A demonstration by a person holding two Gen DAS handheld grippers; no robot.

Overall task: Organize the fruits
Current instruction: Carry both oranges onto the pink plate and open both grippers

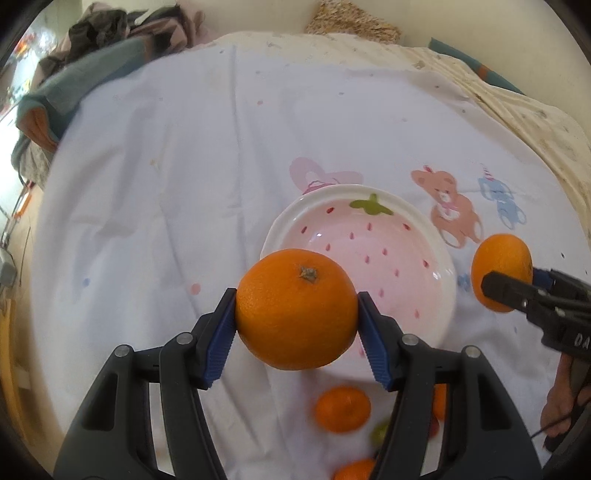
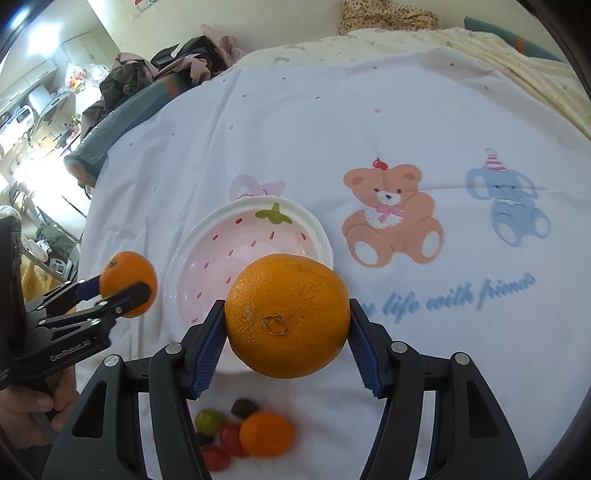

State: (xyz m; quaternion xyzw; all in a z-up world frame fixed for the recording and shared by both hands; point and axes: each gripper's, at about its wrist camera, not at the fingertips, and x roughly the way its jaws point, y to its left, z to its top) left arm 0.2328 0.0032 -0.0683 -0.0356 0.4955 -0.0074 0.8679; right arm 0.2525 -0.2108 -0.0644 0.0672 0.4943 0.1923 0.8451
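Note:
My left gripper (image 1: pixel 297 314) is shut on an orange (image 1: pixel 297 308), stem end up, held above the near rim of a pink strawberry-print bowl (image 1: pixel 369 243). It also shows in the right wrist view (image 2: pixel 125 284), left of the bowl (image 2: pixel 236 240). My right gripper (image 2: pixel 288 325) is shut on a second orange (image 2: pixel 287 315), held over the bowl's near right rim. It also shows in the left wrist view (image 1: pixel 506 280), right of the bowl. The bowl is empty. Loose fruit lies below: a small orange (image 2: pixel 266 434), a green fruit (image 2: pixel 209 421) and red ones (image 2: pixel 231 439).
A white cloth (image 2: pixel 369 118) printed with a bear (image 2: pixel 391 214) and an elephant (image 2: pixel 506 203) covers the bed. Piled clothes (image 2: pixel 177 62) and a teal cushion (image 2: pixel 122 122) sit at the far left. A patterned pillow (image 1: pixel 351 18) lies at the back.

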